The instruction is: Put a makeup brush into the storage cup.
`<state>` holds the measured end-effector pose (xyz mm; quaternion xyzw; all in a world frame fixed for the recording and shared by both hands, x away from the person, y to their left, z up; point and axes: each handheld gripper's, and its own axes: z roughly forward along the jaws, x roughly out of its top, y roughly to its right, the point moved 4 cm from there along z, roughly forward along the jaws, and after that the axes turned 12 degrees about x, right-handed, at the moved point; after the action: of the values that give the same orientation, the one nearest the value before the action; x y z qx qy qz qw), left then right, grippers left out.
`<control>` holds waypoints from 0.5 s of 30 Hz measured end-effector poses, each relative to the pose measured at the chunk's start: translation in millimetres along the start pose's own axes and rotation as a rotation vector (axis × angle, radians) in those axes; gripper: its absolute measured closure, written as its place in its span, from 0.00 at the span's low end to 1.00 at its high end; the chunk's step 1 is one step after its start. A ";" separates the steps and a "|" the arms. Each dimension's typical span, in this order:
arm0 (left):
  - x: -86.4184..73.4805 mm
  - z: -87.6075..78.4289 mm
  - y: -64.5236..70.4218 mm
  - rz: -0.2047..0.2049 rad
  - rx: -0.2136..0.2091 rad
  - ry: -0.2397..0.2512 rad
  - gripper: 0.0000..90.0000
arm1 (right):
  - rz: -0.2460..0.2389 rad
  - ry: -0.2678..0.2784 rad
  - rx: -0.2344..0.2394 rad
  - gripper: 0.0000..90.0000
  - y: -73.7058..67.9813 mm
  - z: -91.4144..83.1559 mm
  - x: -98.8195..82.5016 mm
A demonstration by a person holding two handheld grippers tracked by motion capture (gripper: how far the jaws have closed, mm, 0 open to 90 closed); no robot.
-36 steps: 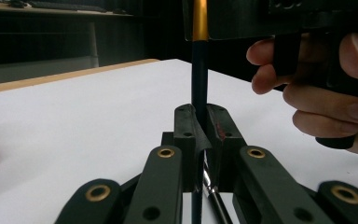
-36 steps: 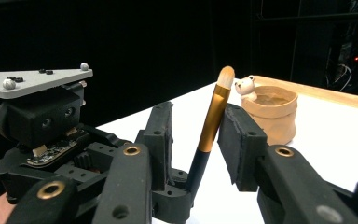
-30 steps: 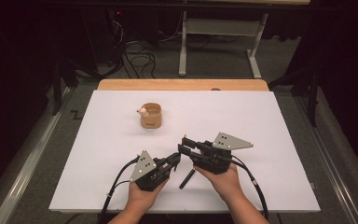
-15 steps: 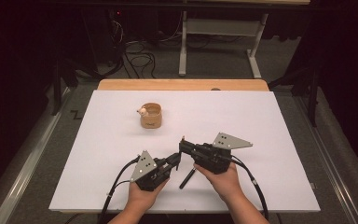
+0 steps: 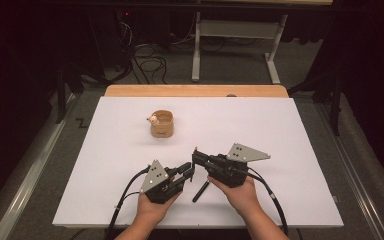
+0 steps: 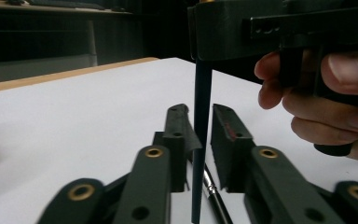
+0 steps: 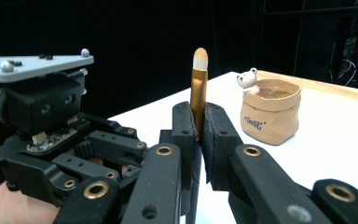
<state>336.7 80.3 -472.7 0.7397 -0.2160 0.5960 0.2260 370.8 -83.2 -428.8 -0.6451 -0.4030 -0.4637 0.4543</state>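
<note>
Right gripper view: right gripper (image 7: 198, 126) clamps a gold-ferruled brush (image 7: 199, 88) upright; left gripper (image 5: 186, 171), jaws parted, flanks its handle.

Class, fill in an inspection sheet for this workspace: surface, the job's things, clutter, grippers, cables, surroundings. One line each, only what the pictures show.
Surface: white board on a table with a wooden far edge.
Job's things: brush with gold ferrule and pale tip, upright; tan pot with a small bear on its rim, standing apart from the grippers.
Clutter: nothing seen.
Grippers: right gripper shut on the brush; left gripper open, its jaws either side of the brush's dark handle.
Cables: one trails from each gripper off the near edge; more lie on the floor beyond.
Surroundings: dark room, grey floor, white table frame behind.
</note>
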 end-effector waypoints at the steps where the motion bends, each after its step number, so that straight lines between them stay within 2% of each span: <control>1: 0.4 -0.4 -0.4 0.002 0.001 0.001 0.80 | -0.004 -0.003 -0.003 0.95 -0.5 -0.1 0.0; 7: 2.9 -1.7 -1.4 0.006 -0.015 -0.003 0.75 | -0.030 -0.021 -0.002 0.95 -2.6 1.5 -1.1; 15: 3.5 -1.5 -1.0 0.009 -0.025 -0.022 0.77 | -0.060 -0.066 0.007 0.95 -7.4 7.7 -5.7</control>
<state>336.8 81.8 -469.0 0.7425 -0.2291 0.5859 0.2300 364.2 -74.4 -433.9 -0.6463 -0.4384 -0.4541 0.4288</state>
